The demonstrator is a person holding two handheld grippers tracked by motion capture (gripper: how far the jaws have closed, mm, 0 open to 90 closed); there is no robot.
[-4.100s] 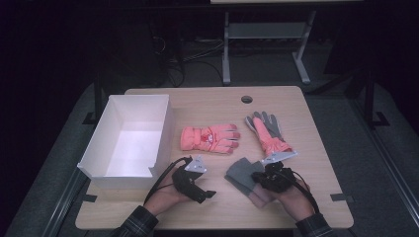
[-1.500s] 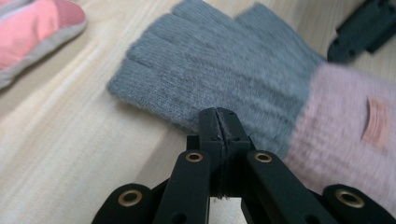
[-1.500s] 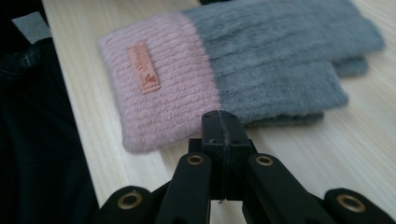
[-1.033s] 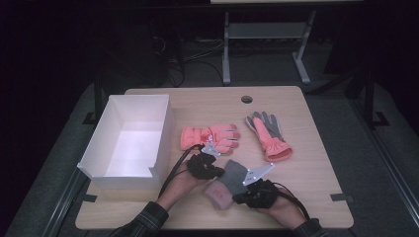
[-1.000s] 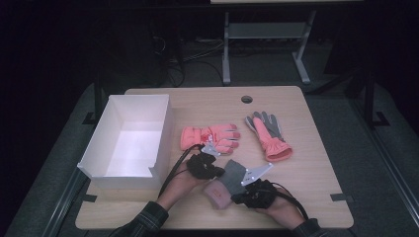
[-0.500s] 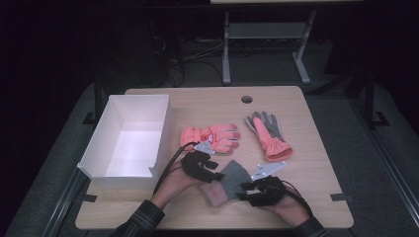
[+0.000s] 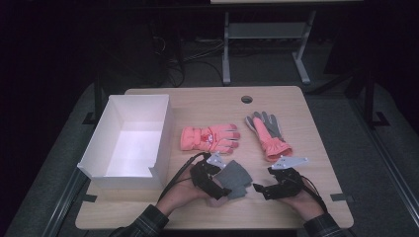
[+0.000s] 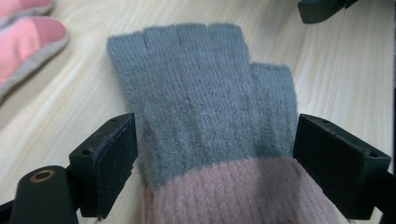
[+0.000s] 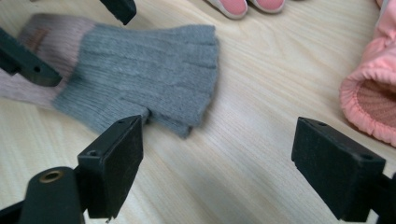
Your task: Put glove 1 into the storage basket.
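3 gloves: 1 grey-pink knit glove (image 7: 233,178), 1 orange glove (image 7: 210,138), 1 orange-grey glove (image 7: 269,134). 1 white box (image 7: 129,140). 1 worktop (image 7: 207,101). 2 tongs: left tongs (image 7: 222,192), right tongs (image 7: 259,188).

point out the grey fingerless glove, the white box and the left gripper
grey fingerless glove (image 8: 201,88): left gripper view, on the grey knit palm.
white box (image 7: 160,133): high view, on its right wall.
left gripper (image 8: 215,168): left gripper view, midway between its open jaws, over the glove.
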